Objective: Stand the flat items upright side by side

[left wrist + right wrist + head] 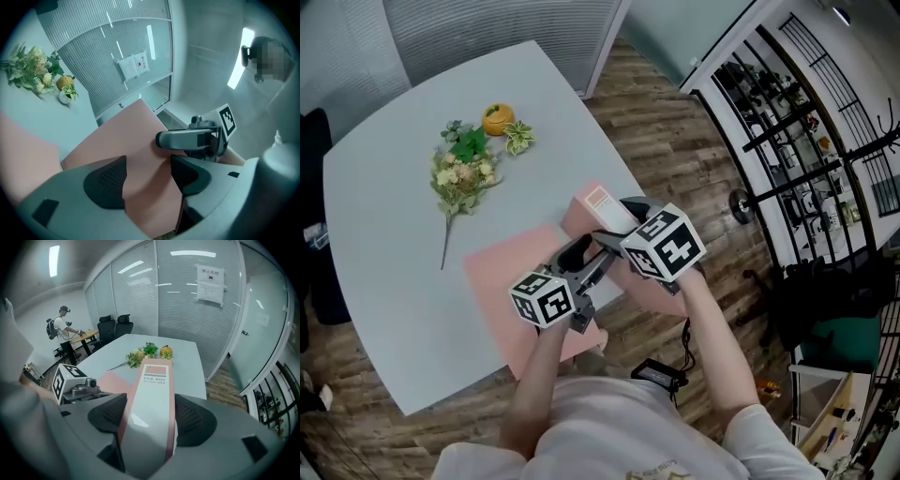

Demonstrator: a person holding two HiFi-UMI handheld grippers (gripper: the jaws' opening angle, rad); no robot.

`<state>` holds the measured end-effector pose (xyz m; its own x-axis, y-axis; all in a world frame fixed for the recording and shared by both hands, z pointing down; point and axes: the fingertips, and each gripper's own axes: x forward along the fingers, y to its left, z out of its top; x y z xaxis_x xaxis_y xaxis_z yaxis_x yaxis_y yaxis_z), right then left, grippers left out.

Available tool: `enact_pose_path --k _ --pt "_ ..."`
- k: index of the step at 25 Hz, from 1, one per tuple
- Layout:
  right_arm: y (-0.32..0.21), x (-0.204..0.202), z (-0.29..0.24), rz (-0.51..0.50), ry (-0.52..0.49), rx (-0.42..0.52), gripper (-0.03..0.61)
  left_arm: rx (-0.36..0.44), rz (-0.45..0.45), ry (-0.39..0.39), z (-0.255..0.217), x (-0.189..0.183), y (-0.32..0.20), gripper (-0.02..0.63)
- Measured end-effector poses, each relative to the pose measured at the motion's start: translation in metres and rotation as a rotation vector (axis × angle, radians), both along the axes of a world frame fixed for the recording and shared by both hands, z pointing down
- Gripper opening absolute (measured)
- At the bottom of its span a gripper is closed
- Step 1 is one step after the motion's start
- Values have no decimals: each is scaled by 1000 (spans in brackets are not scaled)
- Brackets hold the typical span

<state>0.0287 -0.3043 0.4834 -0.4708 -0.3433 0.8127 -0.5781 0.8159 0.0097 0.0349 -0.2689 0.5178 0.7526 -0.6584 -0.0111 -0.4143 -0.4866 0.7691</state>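
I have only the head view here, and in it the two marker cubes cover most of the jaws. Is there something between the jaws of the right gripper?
Observer: Yes. The right gripper view shows a pink file box between the pads of the right gripper. Its spine faces the camera and both pads lie against it.
Operator: And the left gripper?
Observer: In the left gripper view, a pink side fills the gap between the pads of the left gripper. It seems to be a side of the same box.
Operator: Is anything printed on the spine?
Observer: Yes, a label near the far end reads FILE BOX.
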Motion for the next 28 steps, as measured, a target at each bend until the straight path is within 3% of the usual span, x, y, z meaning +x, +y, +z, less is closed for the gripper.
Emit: enact_pose_path --k 28 --pt "6 20 -45 93 -141 156 321 20 2 113 -24 14 6 290"
